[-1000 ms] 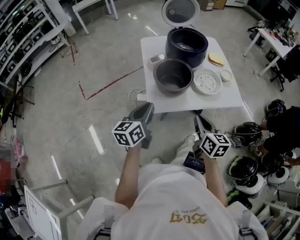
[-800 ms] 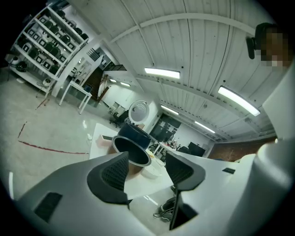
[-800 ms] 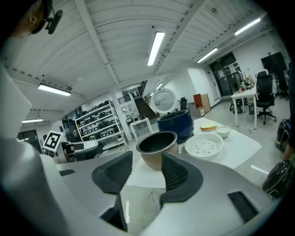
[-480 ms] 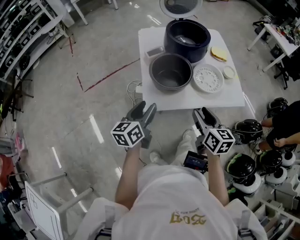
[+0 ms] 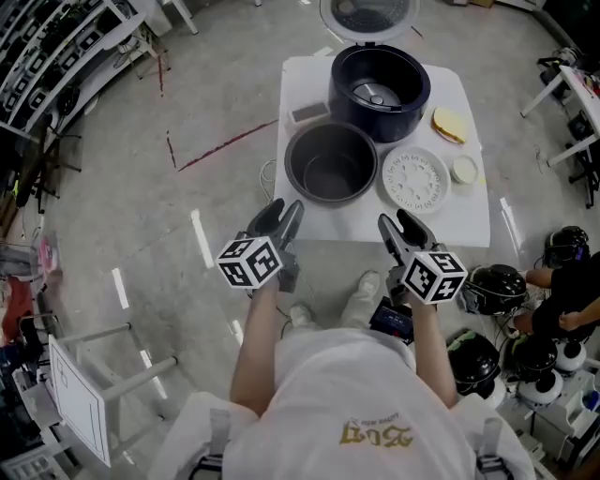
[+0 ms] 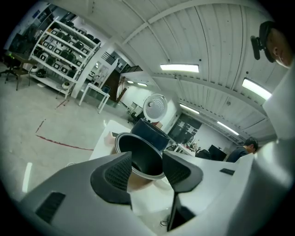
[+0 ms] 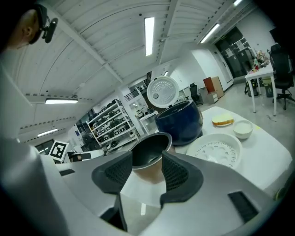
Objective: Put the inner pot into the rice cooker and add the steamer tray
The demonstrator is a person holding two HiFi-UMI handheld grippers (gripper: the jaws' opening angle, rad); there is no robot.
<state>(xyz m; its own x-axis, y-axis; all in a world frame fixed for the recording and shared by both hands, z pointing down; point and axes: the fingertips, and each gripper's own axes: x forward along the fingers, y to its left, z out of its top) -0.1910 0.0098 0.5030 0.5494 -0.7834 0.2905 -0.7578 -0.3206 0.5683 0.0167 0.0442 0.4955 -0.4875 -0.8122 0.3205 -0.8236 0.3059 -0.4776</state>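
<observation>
The dark grey inner pot [image 5: 331, 161] stands on the white table [image 5: 469, 223], in front of the dark blue rice cooker [image 5: 379, 92] whose lid [image 5: 366, 17] is up. The round white steamer tray [image 5: 415, 179] lies to the pot's right. My left gripper [image 5: 279, 217] and right gripper [image 5: 401, 228] hover short of the table's near edge, both aimed at the pot [image 6: 138, 154] [image 7: 150, 154]. The left jaws have just opened wide and closed in slightly; the right jaws have just been opening. Nothing is between either pair.
A small white bowl [image 5: 463, 170], a yellow flat object [image 5: 449, 123] and a small box [image 5: 310, 112] share the table. Helmets [image 5: 494, 286] and a person [image 5: 572, 300] are on the floor at right. Shelving [image 5: 56, 56] lines the left.
Both grippers went from shut to open. Both hands moved forward towards the table, and the table with the pot now sits nearer to them in the head view.
</observation>
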